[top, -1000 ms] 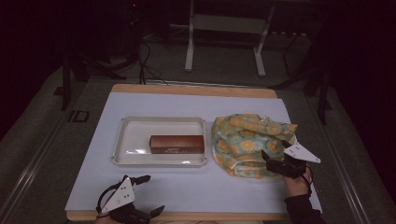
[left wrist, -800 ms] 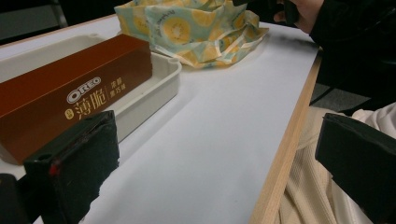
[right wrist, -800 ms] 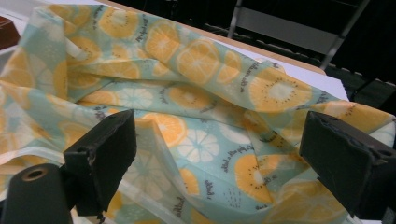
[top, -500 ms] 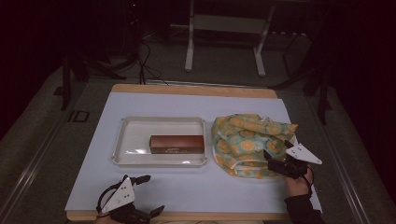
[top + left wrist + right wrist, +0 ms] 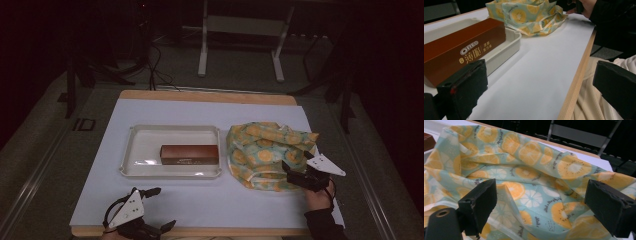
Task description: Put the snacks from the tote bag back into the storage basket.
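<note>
Bare table (image 5: pixel 210 205) lies open before tray (image 5: pixel 131 170) and crumpled cloth (image 5: pixel 265 150).

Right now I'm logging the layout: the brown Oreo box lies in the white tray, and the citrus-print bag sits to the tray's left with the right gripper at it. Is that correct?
Not quite. The citrus-print bag sits to the right of the white tray, not its left, as the high view shows. The rest holds: the brown Oreo box lies in the tray, and the right gripper is at the bag, jaws open.

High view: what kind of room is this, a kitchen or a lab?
Probably a lab or recording workspace, not a kitchen. A wood-edged table stands in a dark room, loose cables trail over the floor, and a metal stand rises behind the table.
</note>
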### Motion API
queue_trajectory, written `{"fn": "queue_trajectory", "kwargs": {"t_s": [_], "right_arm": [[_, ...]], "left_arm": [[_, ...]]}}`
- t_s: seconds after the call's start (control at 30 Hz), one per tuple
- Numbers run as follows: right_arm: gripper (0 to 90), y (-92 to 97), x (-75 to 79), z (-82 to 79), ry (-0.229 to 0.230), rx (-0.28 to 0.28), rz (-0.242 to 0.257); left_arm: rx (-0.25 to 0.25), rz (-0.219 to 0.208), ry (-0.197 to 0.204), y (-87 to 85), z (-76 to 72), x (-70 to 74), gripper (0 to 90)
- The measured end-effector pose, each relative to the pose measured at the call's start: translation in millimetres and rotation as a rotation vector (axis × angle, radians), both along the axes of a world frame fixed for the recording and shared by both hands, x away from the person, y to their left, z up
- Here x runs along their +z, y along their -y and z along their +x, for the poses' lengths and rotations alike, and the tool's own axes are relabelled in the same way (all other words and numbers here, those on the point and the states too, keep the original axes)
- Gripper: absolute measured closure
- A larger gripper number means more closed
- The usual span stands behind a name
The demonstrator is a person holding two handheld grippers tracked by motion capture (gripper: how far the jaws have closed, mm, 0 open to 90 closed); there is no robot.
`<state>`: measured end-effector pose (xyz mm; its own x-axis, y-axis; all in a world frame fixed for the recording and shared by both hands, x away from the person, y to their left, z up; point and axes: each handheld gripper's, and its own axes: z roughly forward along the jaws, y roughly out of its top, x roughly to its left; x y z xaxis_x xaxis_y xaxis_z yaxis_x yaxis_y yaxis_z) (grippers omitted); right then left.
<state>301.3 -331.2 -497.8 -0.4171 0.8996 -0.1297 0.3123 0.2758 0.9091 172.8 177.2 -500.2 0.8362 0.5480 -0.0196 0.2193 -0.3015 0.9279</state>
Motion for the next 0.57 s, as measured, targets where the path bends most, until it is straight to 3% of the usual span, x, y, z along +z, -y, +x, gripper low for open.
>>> {"fn": "queue_trajectory", "kwargs": {"t_s": [0.57], "right_arm": [[13.7,0.7,-1.8,1.8,0.003,-0.009,0.001]], "left_arm": [[0.001,-0.002,0.0,0.1,0.0,0.0,0.0]]}}
